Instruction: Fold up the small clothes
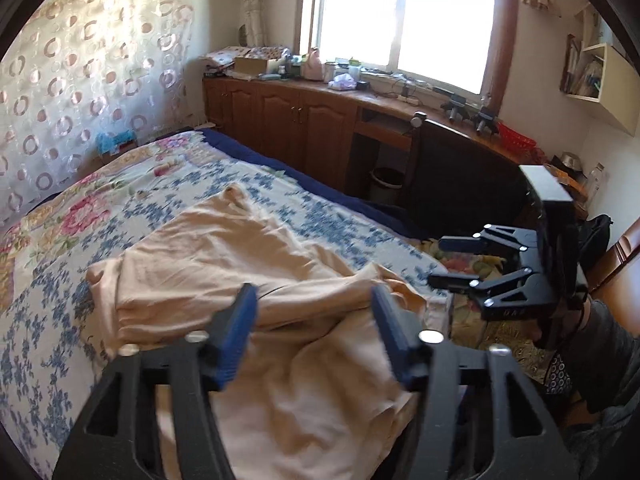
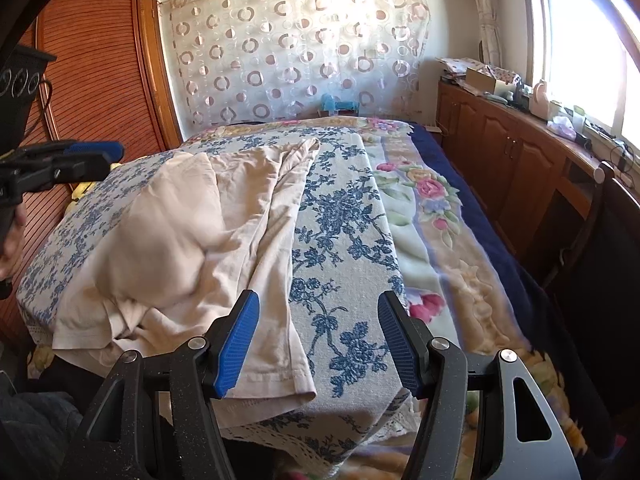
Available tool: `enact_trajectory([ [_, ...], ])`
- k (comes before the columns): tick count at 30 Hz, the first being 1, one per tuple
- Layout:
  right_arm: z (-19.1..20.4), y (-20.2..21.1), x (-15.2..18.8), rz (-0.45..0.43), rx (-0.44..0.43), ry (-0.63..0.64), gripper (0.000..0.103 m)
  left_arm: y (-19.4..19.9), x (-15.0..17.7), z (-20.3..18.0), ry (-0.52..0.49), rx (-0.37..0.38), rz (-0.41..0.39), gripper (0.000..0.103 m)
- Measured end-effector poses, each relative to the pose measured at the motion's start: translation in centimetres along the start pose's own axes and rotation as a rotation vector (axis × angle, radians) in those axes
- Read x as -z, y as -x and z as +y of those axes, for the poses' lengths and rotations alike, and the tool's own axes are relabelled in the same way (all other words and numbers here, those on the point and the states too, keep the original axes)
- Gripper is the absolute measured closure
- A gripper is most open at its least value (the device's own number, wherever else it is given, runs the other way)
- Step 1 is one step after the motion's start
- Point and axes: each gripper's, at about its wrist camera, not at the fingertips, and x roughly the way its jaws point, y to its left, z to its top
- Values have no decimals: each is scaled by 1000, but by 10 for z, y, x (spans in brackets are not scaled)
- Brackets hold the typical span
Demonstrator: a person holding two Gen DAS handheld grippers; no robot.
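Note:
A cream garment [image 1: 224,248] lies crumpled and partly folded over on the blue-flowered cloth [image 1: 48,320] that covers the bed. My left gripper [image 1: 314,300] hovers open over the garment's near bunched part, and its pads do not press on the cloth. In the right wrist view the same garment [image 2: 180,220] spreads to the left, with one hem hanging at the bed's near edge. My right gripper [image 2: 318,300] stands open above that hem and the flowered cloth [image 2: 340,240], holding nothing. The right gripper [image 1: 436,262] also shows at the right of the left wrist view, off the bed's edge. The left gripper [image 2: 114,154] appears at the far left.
A pink-flowered blanket [image 2: 432,200] with a dark blue edge lies under the flowered cloth. Wooden cabinets [image 1: 280,116] with clutter run under the window. A dark chair [image 1: 460,176] and a bin [image 1: 386,184] stand beside the bed. A wooden wardrobe [image 2: 92,80] stands to the left.

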Motion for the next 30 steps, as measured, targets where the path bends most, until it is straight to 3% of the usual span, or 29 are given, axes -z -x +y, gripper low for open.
enact_trajectory([
  [2, 4, -1, -2, -1, -7, 8, 39, 4, 9, 11, 16, -28, -4, 29],
  [14, 25, -16, -22, -20, -59, 85, 39, 33, 86, 83, 203, -219, 6, 28],
  [21, 64, -35, -47, -29, -115, 193, 39, 41, 101, 104, 263, -265, -17, 28],
  [30, 110, -82, -94, 29, -264, 282, 40, 61, 105, 111, 294, -305, -82, 28],
])
